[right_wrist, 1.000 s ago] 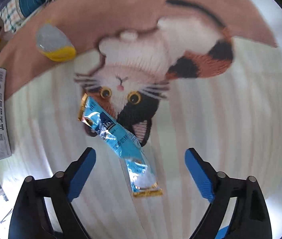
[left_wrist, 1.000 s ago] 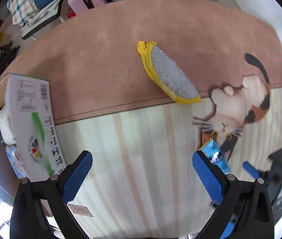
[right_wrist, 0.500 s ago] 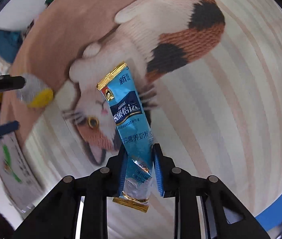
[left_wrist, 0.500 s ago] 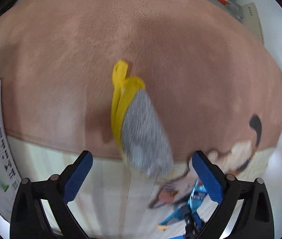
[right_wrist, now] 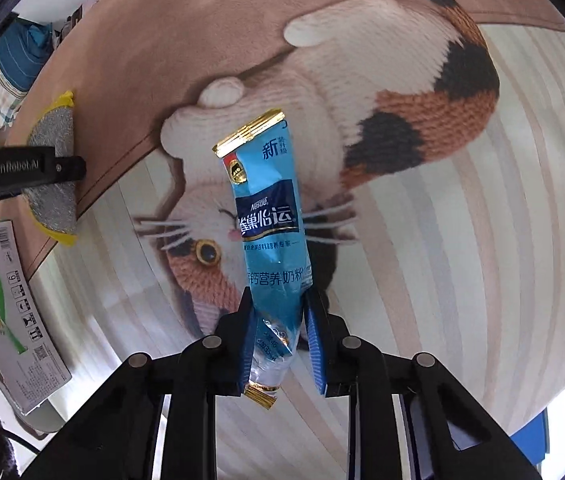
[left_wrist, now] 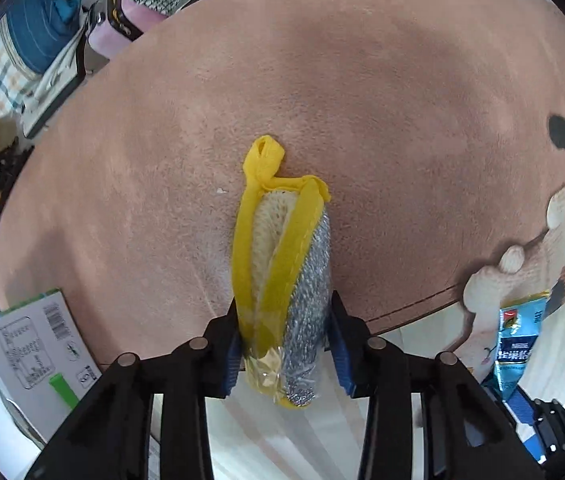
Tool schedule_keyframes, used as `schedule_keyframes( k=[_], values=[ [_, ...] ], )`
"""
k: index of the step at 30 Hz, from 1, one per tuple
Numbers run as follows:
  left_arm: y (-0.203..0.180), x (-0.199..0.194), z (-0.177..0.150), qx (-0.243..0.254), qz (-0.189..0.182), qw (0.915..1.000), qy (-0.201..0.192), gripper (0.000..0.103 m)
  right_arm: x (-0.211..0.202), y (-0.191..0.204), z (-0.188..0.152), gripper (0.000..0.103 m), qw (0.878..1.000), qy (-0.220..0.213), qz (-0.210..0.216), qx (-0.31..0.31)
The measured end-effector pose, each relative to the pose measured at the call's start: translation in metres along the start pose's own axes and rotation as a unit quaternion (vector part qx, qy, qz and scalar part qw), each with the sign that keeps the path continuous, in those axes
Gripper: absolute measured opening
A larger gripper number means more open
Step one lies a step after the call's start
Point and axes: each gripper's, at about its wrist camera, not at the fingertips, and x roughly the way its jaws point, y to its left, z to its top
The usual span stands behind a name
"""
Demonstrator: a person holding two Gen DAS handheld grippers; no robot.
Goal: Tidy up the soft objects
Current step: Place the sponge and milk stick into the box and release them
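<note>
Both closed since: left gripper [left_wrist: 284,344] closing, pinching sponge [left_wrist: 282,272]; right gripper [right_wrist: 280,340] sachet [right_wrist: 268,216].

Scrubber and milk-powder sachet, both pinched at one end, above the cat-print rug.

From my feeds I see the yellow-edged scrubber [left_wrist: 282,280], silver mesh on one face and pale loofah on the other, squeezed narrow with its hanging loop pointing away; the blue, gold-sealed sachet [right_wrist: 270,232] stands crumpled at its near end over the cat's face.
</note>
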Motion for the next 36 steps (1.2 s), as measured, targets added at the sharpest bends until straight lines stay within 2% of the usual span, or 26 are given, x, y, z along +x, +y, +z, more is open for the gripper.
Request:
schedule_keyframes(
  k=[2, 4, 6, 10, 14, 16, 20, 23, 28, 32, 36],
  values=[
    [0.017, -0.005, 0.005, -0.01, -0.02, 0.9997, 0.0, 0.033, 0.002, 0.0, 0.001, 0.028, 1.0, 0.001, -0.005, 0.004],
    [0.023, -0.006, -0.001, -0.014, -0.018, 0.9997, -0.012, 0.031, 0.003, 0.009, 0.003, 0.028, 1.0, -0.003, -0.021, -0.006],
    [0.042, -0.005, -0.02, -0.016, -0.014, 0.9994, -0.026, 0.03, 0.004, 0.018, 0.003, 0.027, 0.999, -0.005, -0.039, -0.02],
    [0.063, -0.026, -0.063, -0.039, -0.049, 0.9966, -0.054, 0.03, 0.001, 0.032, -0.001, 0.021, 0.999, -0.004, -0.031, -0.034],
    [0.099, -0.081, -0.118, -0.047, -0.092, 0.9889, -0.106, 0.03, -0.024, 0.065, -0.022, 0.019, 0.998, -0.027, -0.008, -0.064],
    [0.125, -0.108, -0.148, -0.053, -0.104, 0.9841, -0.134, 0.03, -0.042, 0.089, -0.038, 0.019, 0.996, -0.037, 0.016, -0.083],
    [0.18, -0.155, -0.184, -0.076, -0.122, 0.9749, -0.17, 0.03, -0.08, 0.142, -0.071, 0.019, 0.989, -0.06, 0.042, -0.132],
    [0.224, -0.177, -0.213, -0.094, -0.119, 0.9701, -0.189, 0.03, -0.107, 0.192, -0.1, 0.019, 0.981, -0.076, 0.059, -0.169],
    [0.297, -0.179, -0.254, -0.133, -0.096, 0.9663, -0.199, 0.03, -0.143, 0.268, -0.14, 0.019, 0.968, -0.096, 0.078, -0.22],
    [0.364, -0.154, -0.278, -0.17, -0.061, 0.9675, -0.177, 0.03, -0.144, 0.327, -0.169, 0.019, 0.963, -0.106, 0.068, -0.24],
    [0.41, -0.117, -0.288, -0.19, -0.037, 0.9707, -0.142, 0.03, -0.128, 0.384, -0.182, 0.019, 0.961, -0.109, 0.04, -0.251]
  ],
)
